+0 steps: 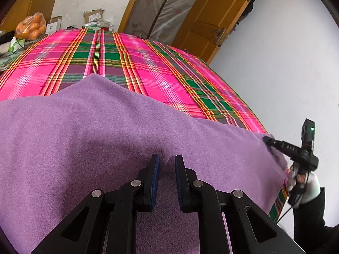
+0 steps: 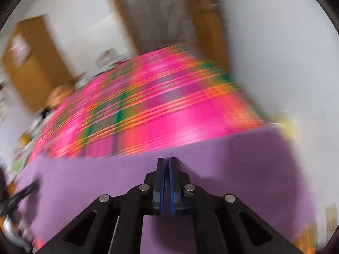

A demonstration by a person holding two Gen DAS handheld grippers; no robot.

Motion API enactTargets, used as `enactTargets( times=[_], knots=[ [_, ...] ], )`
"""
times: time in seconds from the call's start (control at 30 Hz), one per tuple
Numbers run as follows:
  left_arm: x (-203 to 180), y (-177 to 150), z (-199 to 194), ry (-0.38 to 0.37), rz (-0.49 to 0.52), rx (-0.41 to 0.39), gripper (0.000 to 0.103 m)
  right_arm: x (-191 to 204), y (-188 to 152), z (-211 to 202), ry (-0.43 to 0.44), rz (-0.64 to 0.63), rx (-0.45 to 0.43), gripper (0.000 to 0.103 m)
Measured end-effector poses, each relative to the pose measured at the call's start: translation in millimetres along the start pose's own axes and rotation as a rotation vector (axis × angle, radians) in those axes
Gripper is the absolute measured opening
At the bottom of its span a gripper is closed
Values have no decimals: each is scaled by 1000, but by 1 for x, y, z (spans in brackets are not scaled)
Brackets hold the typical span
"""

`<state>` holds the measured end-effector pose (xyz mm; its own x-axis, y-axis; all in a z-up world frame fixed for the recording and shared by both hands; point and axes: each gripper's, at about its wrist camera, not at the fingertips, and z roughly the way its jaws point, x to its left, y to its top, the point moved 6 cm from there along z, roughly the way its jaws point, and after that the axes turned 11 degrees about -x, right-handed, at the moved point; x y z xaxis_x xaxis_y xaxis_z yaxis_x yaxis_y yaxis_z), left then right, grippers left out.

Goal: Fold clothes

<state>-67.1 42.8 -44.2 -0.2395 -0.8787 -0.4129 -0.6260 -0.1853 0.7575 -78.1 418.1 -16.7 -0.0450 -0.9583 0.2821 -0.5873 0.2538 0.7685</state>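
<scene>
1. The purple garment (image 1: 127, 139) looked like soft, matt, fuzzy fleece.
2. The plaid tablecloth (image 1: 131, 59) was woven cloth.
3. The left gripper (image 1: 167, 163) was matt black plastic with metal pins.
4. The door (image 1: 214, 14) showed glossy wood.

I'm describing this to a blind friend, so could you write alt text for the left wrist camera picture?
A purple cloth lies on a pink and green plaid table cover, with the left gripper over it, fingers slightly apart. At the cloth's right edge the right gripper meets its corner. A bag of oranges and a wooden door are behind.

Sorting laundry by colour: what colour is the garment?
Plain purple garment, clearest in the left wrist view.
</scene>
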Motion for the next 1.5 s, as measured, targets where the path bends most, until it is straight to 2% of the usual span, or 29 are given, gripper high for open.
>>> enactTargets(
  times=[0.07,0.1,0.13,0.27,0.37,0.47,0.5,0.57,0.67,0.73,0.8,0.93,1.1,1.17,1.3,1.37,1.4,1.5],
  knots=[
    [0,0,0,-1,-2,0,15,-14,2,-6,-31,30,-19,5],
    [0,0,0,-1,-2,0,15,-11,1,-8,-32,23,-17,13],
    [0,0,0,-1,-3,0,15,-1,-2,-10,-17,-2,-10,15],
    [-1,0,0,-1,-3,-1,15,67,-12,-10,132,-139,6,15],
    [0,0,0,-3,-6,-1,15,117,-22,4,223,-224,50,15],
    [0,0,0,-5,-9,-2,15,139,-36,16,240,-277,106,15],
    [0,0,0,-6,-10,-3,15,134,-36,18,234,-273,109,8],
    [-1,0,0,-8,-10,-4,15,120,-33,21,213,-265,111,5],
    [-1,0,0,-13,-11,-3,15,64,-16,15,83,-198,69,5],
    [-1,0,0,-16,-11,-2,15,25,-8,9,17,-121,40,1],
    [-1,0,-1,-17,-11,-1,15,-19,3,-1,-101,-61,-4,1],
    [-1,0,0,-17,-11,-1,15,-62,11,-25,-213,18,-63,8],
    [-2,0,0,-13,-6,0,15,-20,-1,-25,-83,-59,-48,8],
    [-2,-1,0,-12,-6,0,15,-15,-2,-12,-83,-87,-25,8],
    [-2,0,0,-9,-3,0,15,-30,7,4,-135,-26,-21,6],
    [-1,0,0,-8,-2,1,15,-25,7,0,-136,-27,-33,11],
    [-1,0,-1,-9,-3,1,15,-17,5,-4,-121,-42,-39,11],
    [0,1,-2,-1,-5,-6,15,30,-4,-16,2,-98,-47,11]
  ],
)
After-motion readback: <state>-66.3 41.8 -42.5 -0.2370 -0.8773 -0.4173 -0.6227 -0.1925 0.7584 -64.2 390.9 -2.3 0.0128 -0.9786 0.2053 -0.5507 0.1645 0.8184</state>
